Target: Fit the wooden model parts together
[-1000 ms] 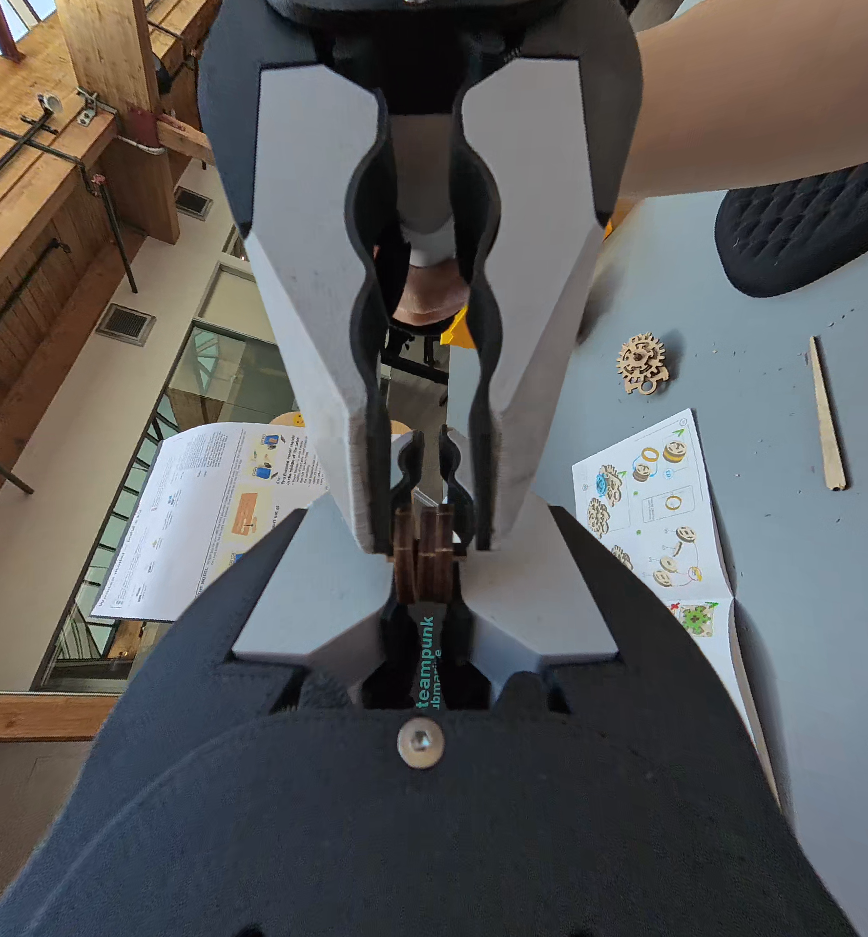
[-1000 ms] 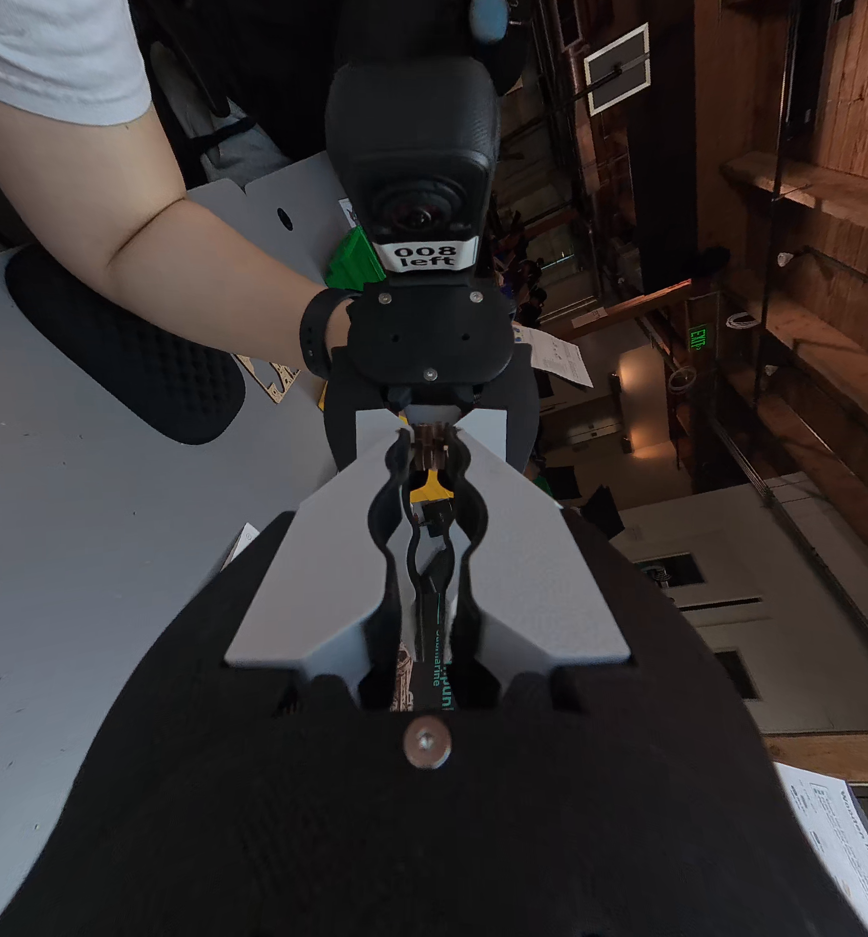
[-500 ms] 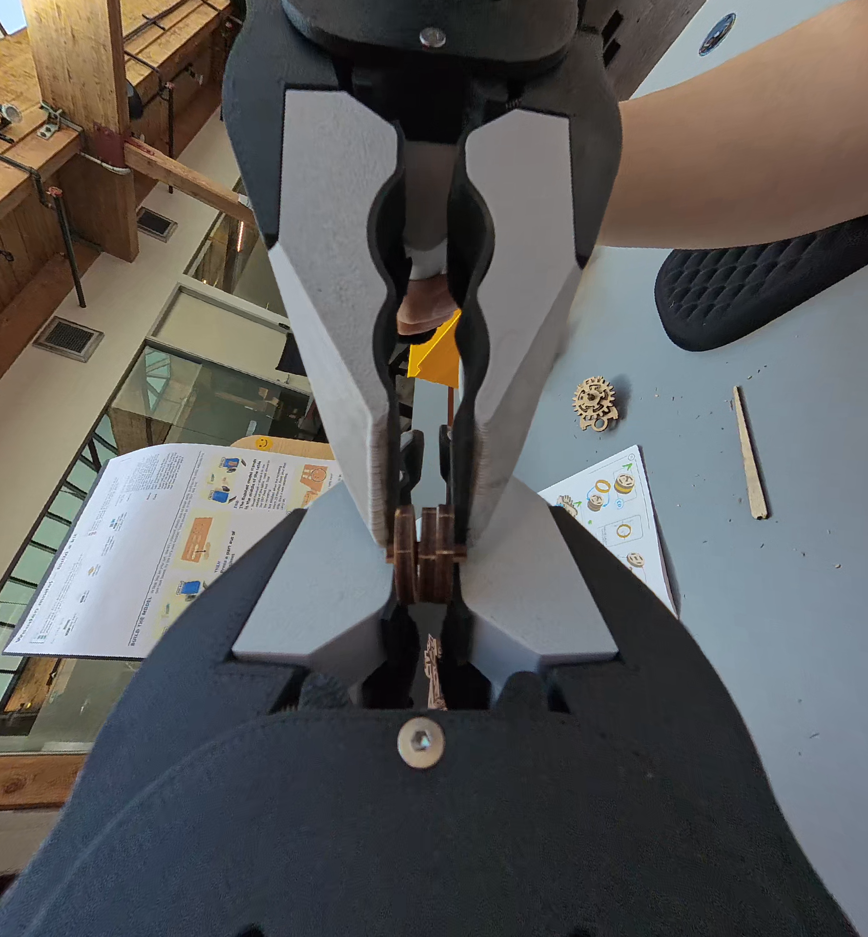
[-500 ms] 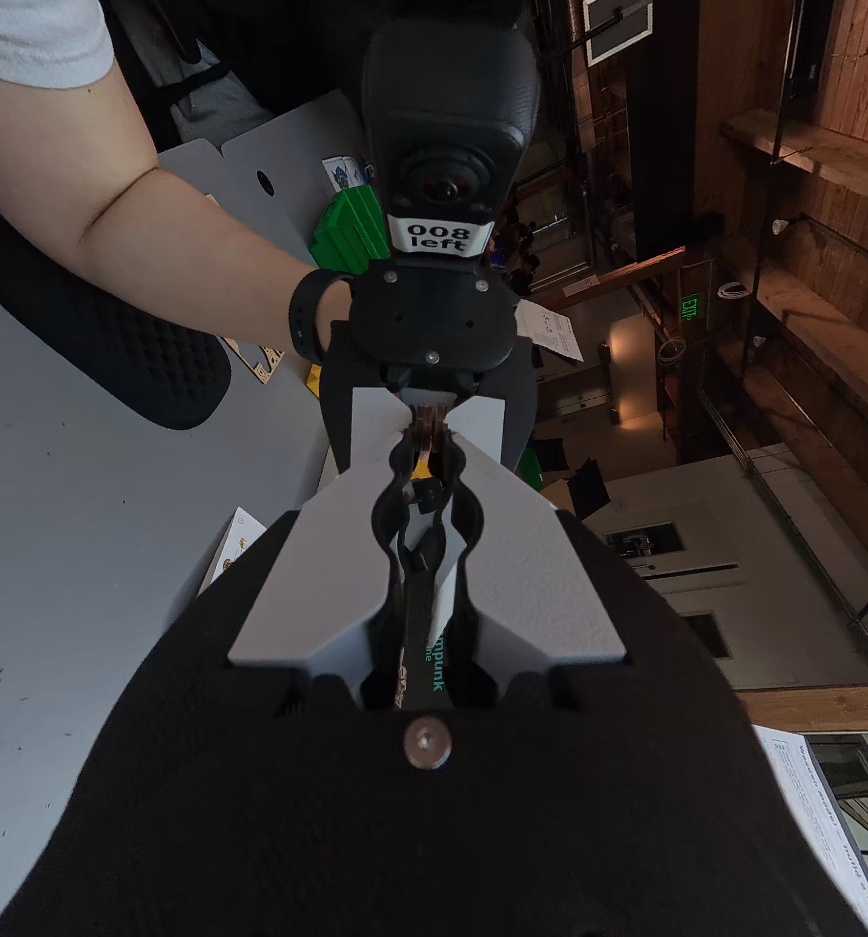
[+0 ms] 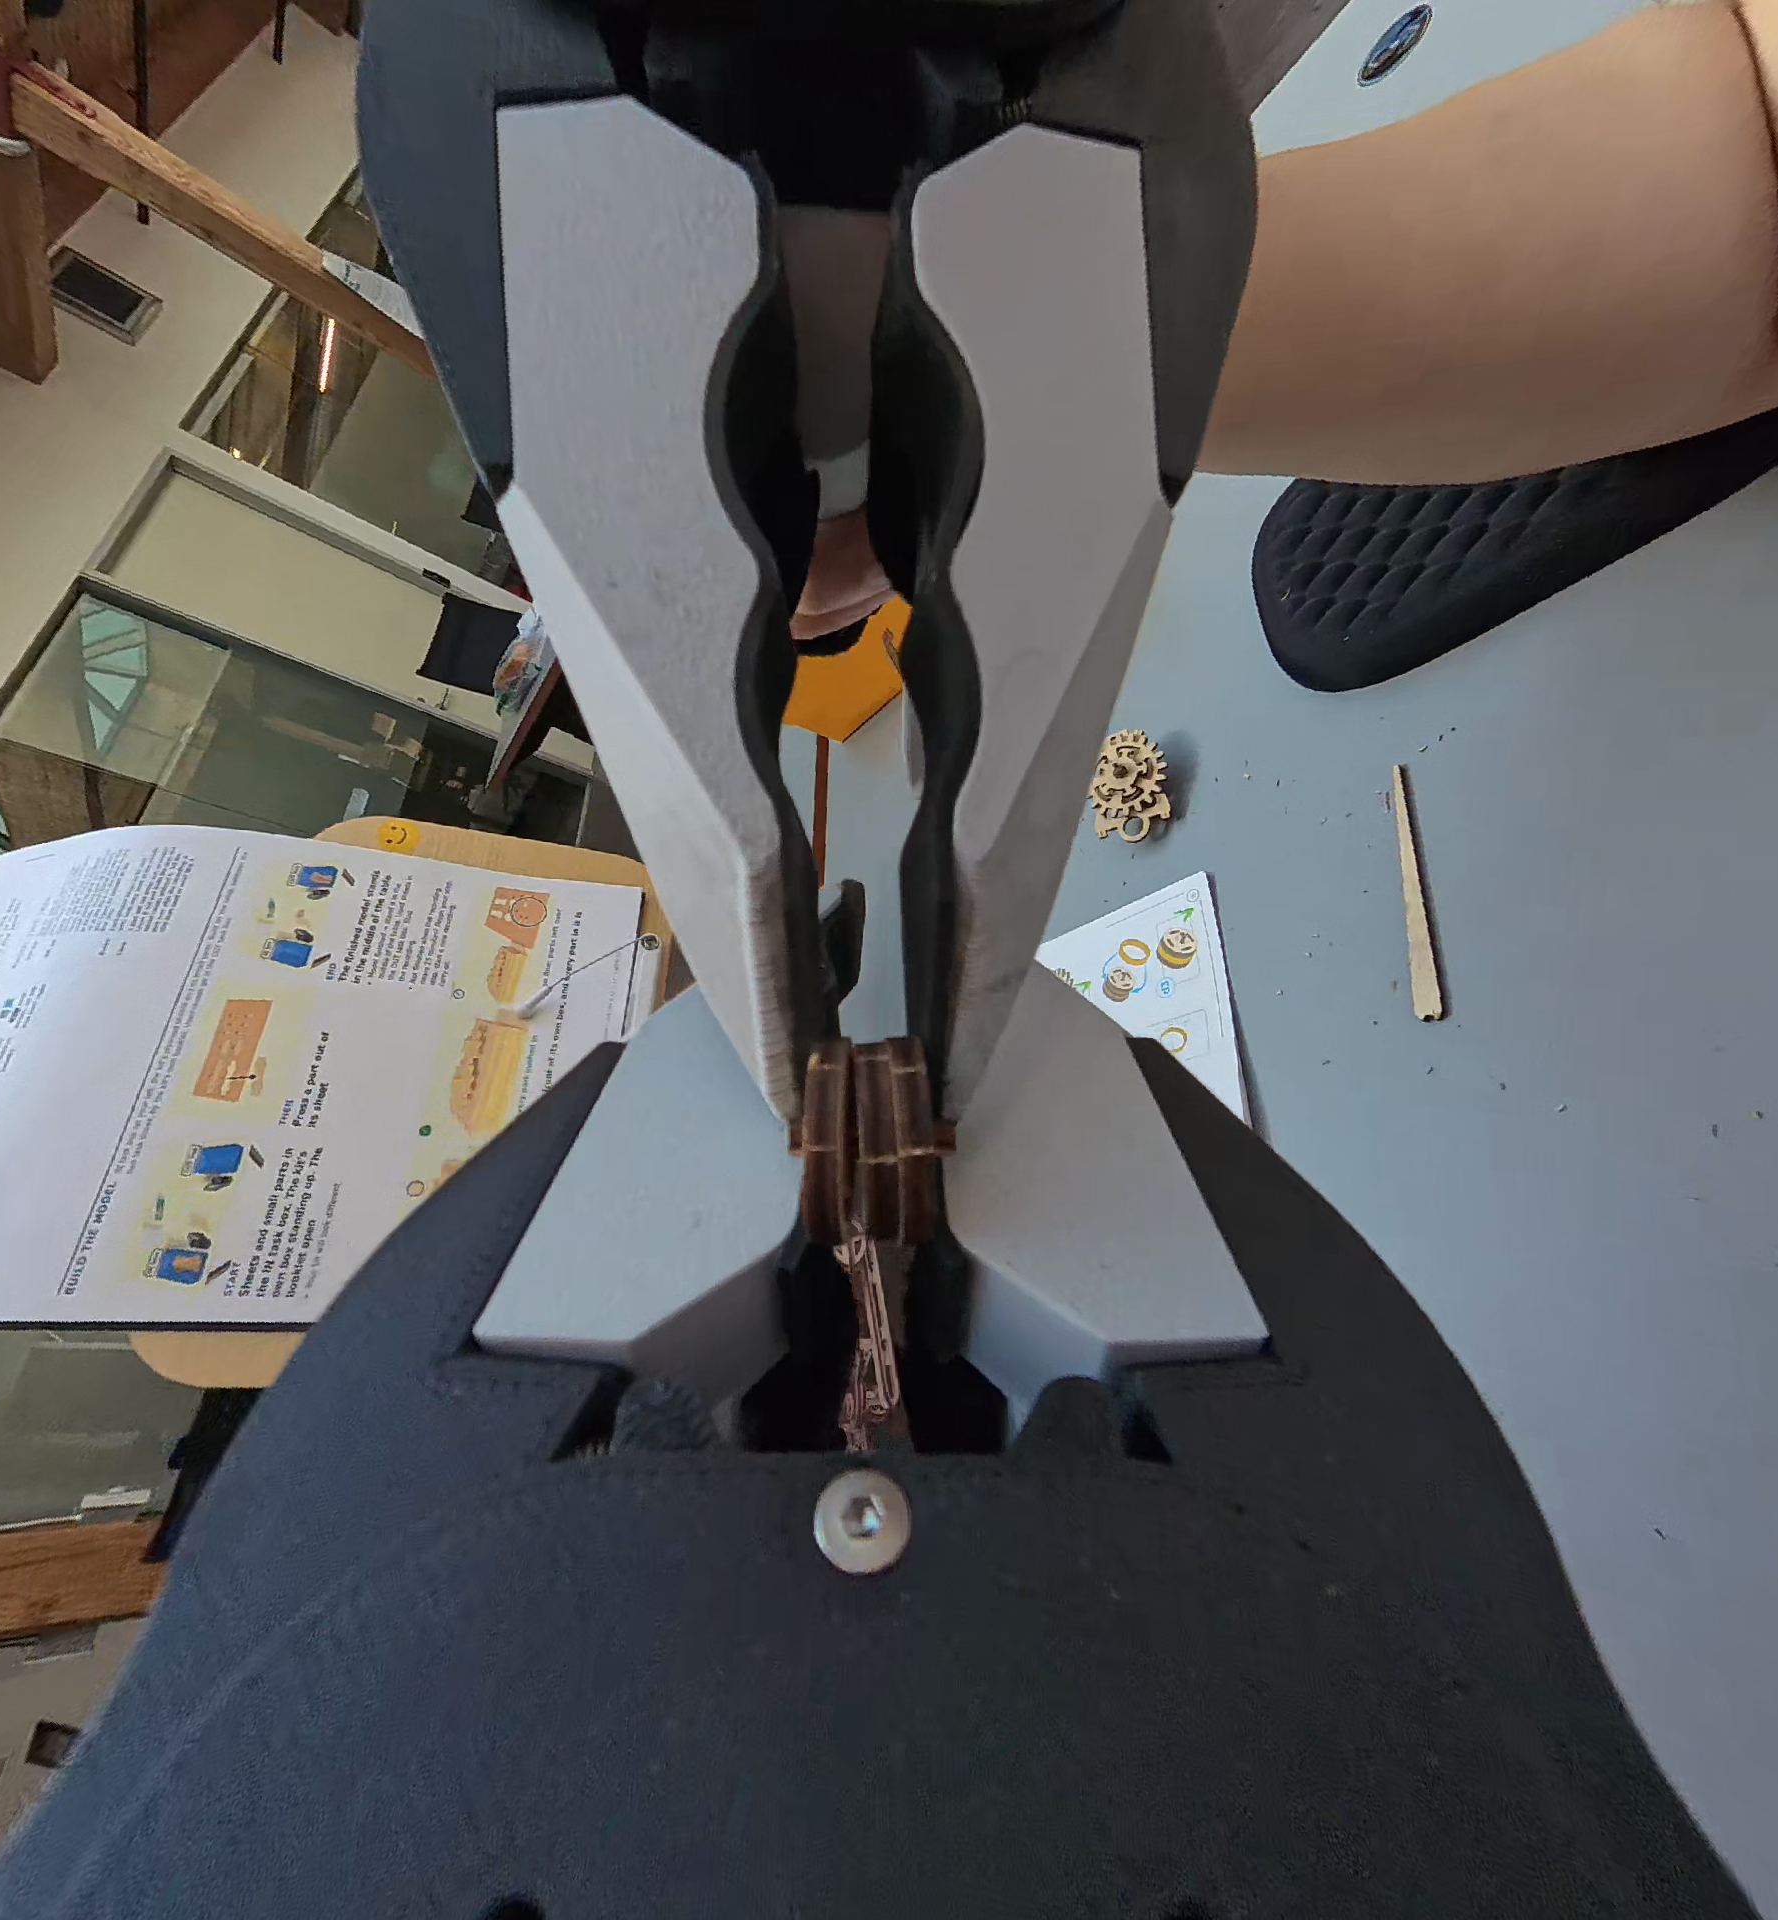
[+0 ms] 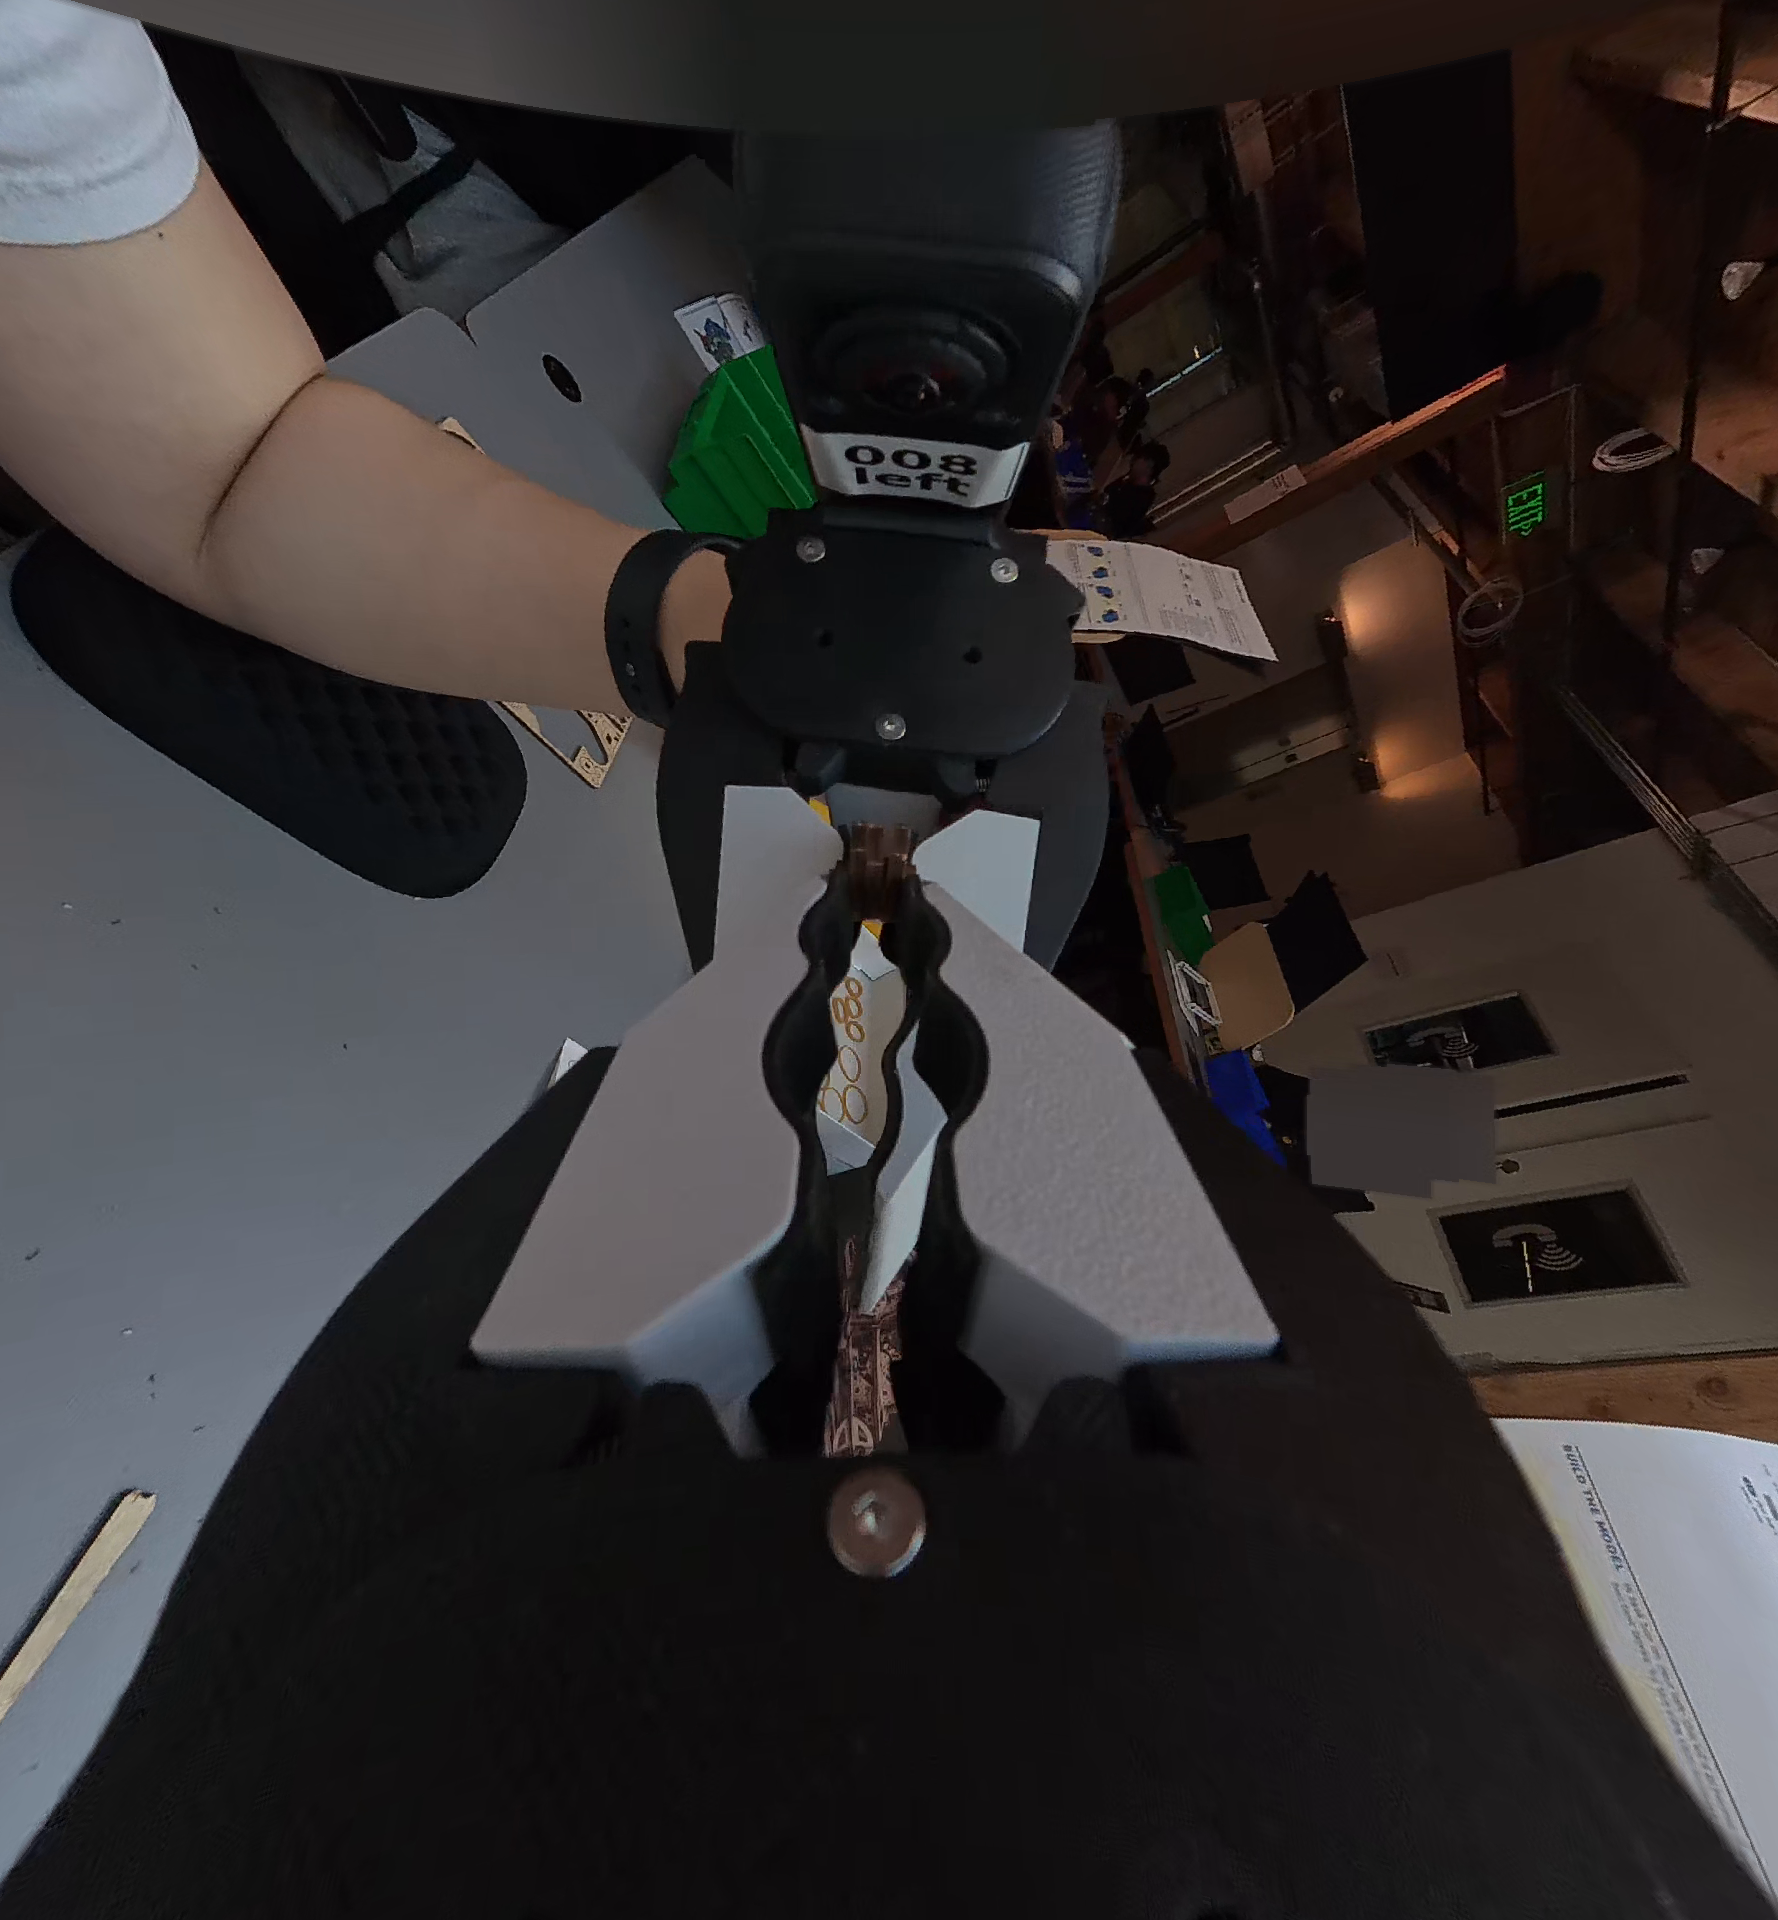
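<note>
The left gripper (image 5: 869,1226) and the right gripper (image 5: 869,1081) meet tip to tip above the desk (image 5: 1591,1299), both clamped on the same small stack of wooden model parts (image 5: 869,1138), a few dark-edged discs set side by side. The left gripper pinches the stack from below, the right gripper from above, so the stack sits squeezed between all four fingertips. In the right wrist view the same stack (image 6: 877,868) shows at the far end of the right gripper (image 6: 877,894), against the left gripper (image 6: 880,831).

Beyond the grippers, to the right in the left wrist view, a wooden gear piece (image 5: 1132,781) lies on the desk, with an instruction booklet (image 5: 1150,977) just nearer and a thin wooden stick (image 5: 1417,894) farther right. A black padded rest (image 5: 1487,571) lies under the forearm (image 5: 1487,312). To the left a printed sheet (image 5: 241,1070) stands propped.
</note>
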Demonstrator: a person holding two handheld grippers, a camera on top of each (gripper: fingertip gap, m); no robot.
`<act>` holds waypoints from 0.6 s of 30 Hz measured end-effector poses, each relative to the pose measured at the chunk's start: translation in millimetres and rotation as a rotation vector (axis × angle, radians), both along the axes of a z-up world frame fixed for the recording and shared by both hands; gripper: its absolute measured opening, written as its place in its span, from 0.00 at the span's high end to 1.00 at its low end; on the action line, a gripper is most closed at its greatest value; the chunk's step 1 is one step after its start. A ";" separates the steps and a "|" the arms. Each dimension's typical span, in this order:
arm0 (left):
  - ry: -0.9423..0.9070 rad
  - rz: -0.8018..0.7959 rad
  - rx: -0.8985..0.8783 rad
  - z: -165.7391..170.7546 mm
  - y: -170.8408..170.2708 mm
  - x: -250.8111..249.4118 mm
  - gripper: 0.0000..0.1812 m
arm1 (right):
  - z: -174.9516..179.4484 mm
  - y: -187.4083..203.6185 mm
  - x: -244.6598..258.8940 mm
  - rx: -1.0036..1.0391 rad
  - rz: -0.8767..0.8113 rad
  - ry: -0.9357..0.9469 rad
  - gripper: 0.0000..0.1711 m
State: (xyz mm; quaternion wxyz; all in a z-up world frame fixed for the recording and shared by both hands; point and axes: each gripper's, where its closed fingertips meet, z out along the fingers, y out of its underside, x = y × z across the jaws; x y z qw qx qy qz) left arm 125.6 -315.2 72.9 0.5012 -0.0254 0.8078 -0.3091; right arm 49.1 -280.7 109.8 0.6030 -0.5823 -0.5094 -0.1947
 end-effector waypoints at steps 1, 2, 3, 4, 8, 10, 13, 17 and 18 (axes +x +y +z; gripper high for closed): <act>0.016 0.014 -0.008 -1.1 1.2 1.4 0.96 | -0.4 0.7 1.8 -0.014 0.007 0.021 0.94; 0.018 0.026 -0.010 -1.4 1.7 3.0 0.96 | -0.4 0.9 3.4 -0.010 0.029 0.033 0.94; 0.003 0.038 -0.003 -1.2 2.7 4.7 0.96 | -1.1 0.3 4.4 -0.008 0.056 0.041 0.94; -0.021 0.051 0.004 0.1 4.6 6.7 0.93 | -1.6 0.0 6.0 -0.005 0.071 0.044 0.95; -0.036 0.020 -0.040 9.5 11.1 -2.0 0.91 | 10.9 -5.7 19.0 0.096 0.025 -0.014 0.94; -0.087 -0.038 -0.091 25.3 8.7 -13.6 0.97 | 20.6 -17.7 19.3 0.135 0.047 -0.015 0.94; -0.176 -0.123 -0.128 43.3 -2.6 -31.8 0.97 | 29.6 -31.9 17.8 0.154 0.087 0.005 0.96; -0.275 -0.128 -0.085 52.1 -9.7 -40.7 0.98 | 27.6 -37.8 17.8 0.134 0.106 -0.004 0.94; -0.284 -0.131 -0.077 52.7 -10.5 -42.6 0.98 | 27.2 -39.3 16.8 0.133 0.117 -0.006 0.94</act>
